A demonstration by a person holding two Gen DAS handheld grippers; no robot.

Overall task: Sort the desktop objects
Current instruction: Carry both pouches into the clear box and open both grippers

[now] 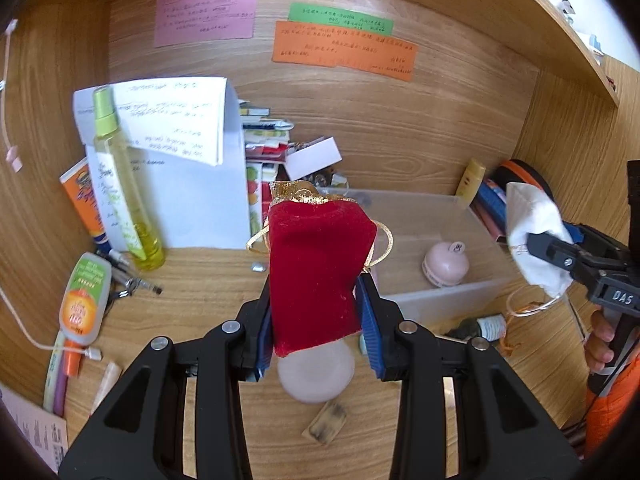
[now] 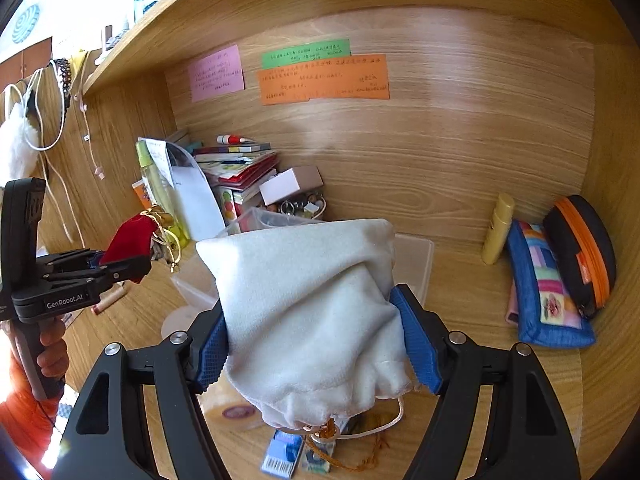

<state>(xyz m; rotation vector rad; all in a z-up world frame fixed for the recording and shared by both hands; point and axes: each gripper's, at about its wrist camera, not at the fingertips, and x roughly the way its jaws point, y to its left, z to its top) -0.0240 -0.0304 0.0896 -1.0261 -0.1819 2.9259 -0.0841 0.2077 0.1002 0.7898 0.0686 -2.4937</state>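
My left gripper (image 1: pixel 316 312) is shut on a red velvet pouch (image 1: pixel 318 268) with a gold rim, held upright above the wooden desk. The same red pouch (image 2: pixel 130 240) shows at the left of the right wrist view, in the left gripper (image 2: pixel 120 266). My right gripper (image 2: pixel 316 344) is shut on a bulky white cloth pouch (image 2: pixel 316 312) whose drawstring hangs below. That white pouch (image 1: pixel 536 236) appears at the right edge of the left wrist view, in the right gripper (image 1: pixel 560 256). A clear plastic bin (image 1: pixel 440 248) stands behind both pouches, with a pink round object (image 1: pixel 446 266) inside.
At the left stand a yellow spray bottle (image 1: pixel 120 184), white papers (image 1: pixel 176 152) and a book stack (image 2: pixel 236 168). A sanitizer bottle (image 1: pixel 84 300), pens and a cable lie left. A blue patchwork pouch (image 2: pixel 548 292), an orange-zip case (image 2: pixel 580 248) and a yellow tube (image 2: pixel 498 234) sit right. A pale disc (image 1: pixel 316 376) lies under the left gripper.
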